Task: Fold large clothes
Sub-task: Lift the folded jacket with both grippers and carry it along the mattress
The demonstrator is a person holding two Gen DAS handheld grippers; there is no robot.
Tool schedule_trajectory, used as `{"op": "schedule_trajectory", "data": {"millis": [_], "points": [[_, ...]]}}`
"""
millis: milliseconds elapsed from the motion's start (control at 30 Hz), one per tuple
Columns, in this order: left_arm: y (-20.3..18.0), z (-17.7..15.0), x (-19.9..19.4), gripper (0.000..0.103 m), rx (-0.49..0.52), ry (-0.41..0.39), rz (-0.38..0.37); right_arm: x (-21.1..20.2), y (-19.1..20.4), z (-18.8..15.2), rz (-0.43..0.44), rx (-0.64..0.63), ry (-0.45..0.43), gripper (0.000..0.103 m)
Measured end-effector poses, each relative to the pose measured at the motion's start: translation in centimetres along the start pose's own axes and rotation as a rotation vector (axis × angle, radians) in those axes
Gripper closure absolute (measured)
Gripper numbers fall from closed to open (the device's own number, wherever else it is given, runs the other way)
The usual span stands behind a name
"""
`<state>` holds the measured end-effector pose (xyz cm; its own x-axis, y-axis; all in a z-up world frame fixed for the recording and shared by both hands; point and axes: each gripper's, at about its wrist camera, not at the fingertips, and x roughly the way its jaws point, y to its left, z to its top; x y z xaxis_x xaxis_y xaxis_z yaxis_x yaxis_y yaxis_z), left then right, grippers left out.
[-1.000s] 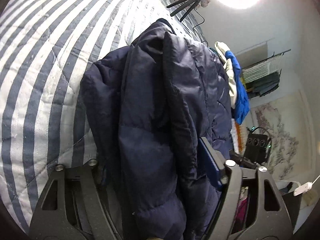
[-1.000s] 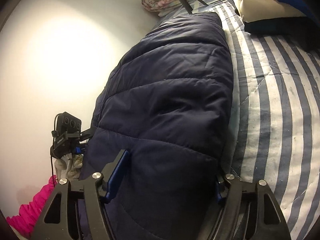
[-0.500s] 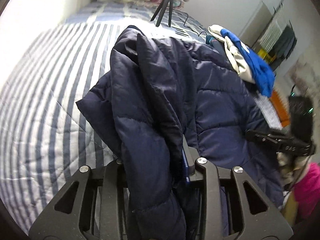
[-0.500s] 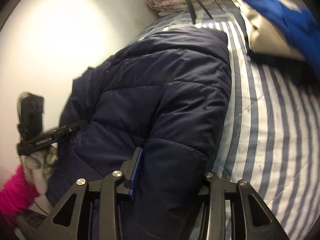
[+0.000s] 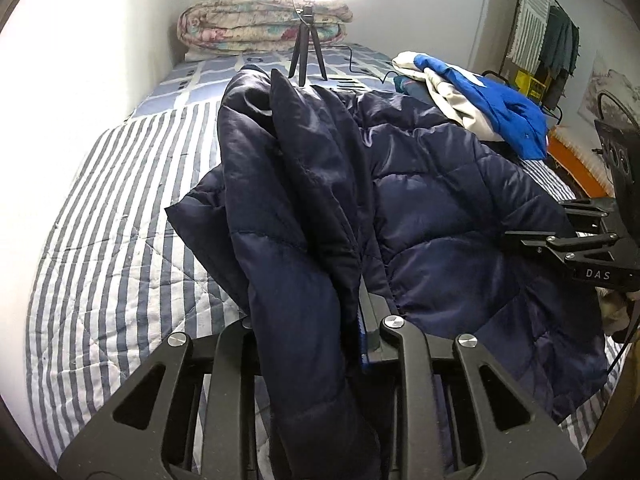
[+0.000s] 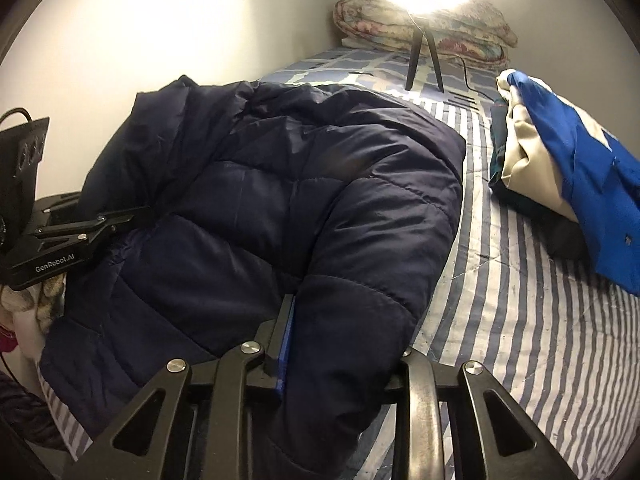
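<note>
A navy quilted puffer jacket [image 5: 440, 216] lies on the striped bed [image 5: 120, 240]. My left gripper [image 5: 308, 320] is shut on a bunched fold of the jacket at its left edge, the fabric rising between the fingers. My right gripper [image 6: 344, 336] is shut on a thick padded part of the jacket [image 6: 280, 184] at its right side, near the bed's front. Each gripper shows in the other's view: the right one [image 5: 576, 248] at the jacket's right edge, the left one [image 6: 72, 240] at its left edge.
A blue and cream pile of clothes [image 6: 560, 160] lies on the bed to the right of the jacket. A small tripod [image 5: 306, 44] and a folded floral quilt [image 5: 264, 20] stand at the bed's head. A wall runs along the left side.
Both grippers have closed down on the jacket and swung round to face the head of the bed, lifting the jacket's two sides.
</note>
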<state>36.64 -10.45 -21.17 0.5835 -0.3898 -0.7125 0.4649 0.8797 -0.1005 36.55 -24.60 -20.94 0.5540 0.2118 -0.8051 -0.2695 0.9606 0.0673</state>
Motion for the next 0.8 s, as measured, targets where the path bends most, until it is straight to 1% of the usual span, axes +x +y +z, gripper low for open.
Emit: {"op": "schedule_trajectory", "data": {"millis": [300,533,667,800], "points": [[0.3,-0.6,-1.6,0.081,-0.024,0.008,-0.026,-0.6,1.5,0.5,-0.046,-0.067,0.000,0.078],[-0.2,-1.1,-3.2,0.081,-0.025,0.019,-0.039,-2.0,3.3,-0.3,-0.082,-0.124,0.001,0.079],[-0.7,-0.9,-4.5,0.082,-0.016,0.006,-0.043,-3.2,3.7,-0.4,-0.097,-0.136,-0.010,0.080],[-1.5,0.1,-6.0,0.082,-0.016,-0.025,-0.055,-4.9,3.6,-0.2,-0.113,-0.147,-0.030,0.080]]}}
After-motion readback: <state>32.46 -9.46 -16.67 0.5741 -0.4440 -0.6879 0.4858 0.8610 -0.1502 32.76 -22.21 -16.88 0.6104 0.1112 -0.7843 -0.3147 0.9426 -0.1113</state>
